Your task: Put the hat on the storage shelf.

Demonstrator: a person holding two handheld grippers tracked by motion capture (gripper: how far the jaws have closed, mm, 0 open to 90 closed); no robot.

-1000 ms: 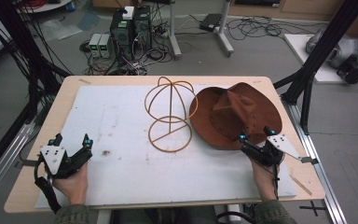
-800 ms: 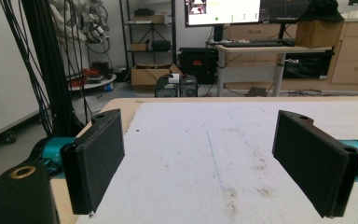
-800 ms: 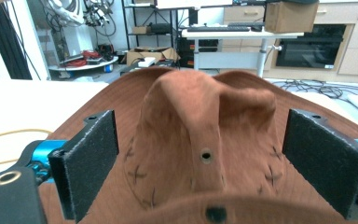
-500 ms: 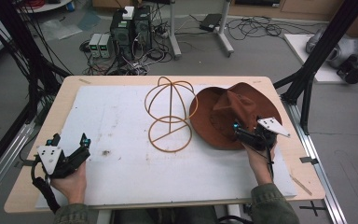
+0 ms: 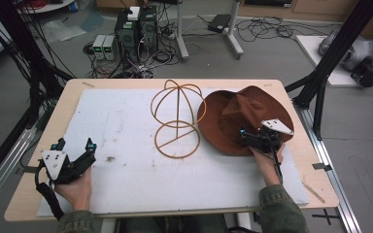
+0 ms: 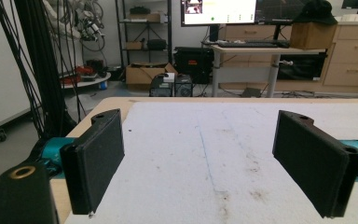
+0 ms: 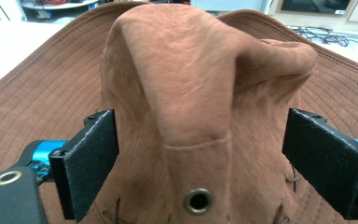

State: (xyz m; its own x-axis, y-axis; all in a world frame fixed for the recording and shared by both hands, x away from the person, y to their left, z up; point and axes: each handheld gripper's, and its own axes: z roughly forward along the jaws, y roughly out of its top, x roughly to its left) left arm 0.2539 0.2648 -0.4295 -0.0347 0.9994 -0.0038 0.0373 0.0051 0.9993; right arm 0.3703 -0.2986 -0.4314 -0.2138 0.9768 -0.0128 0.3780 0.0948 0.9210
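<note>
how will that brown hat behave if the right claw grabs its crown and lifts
Probably floppy: the hat has a creased, folded crown, so it should collapse between the right claw jaws. Its wide brim may droop. The suede-like surface likely grips.

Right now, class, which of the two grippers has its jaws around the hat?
The right gripper: its open jaws straddle the crown of the brown hat. The left gripper sits apart over the bare white mat, jaws open on nothing.
</note>
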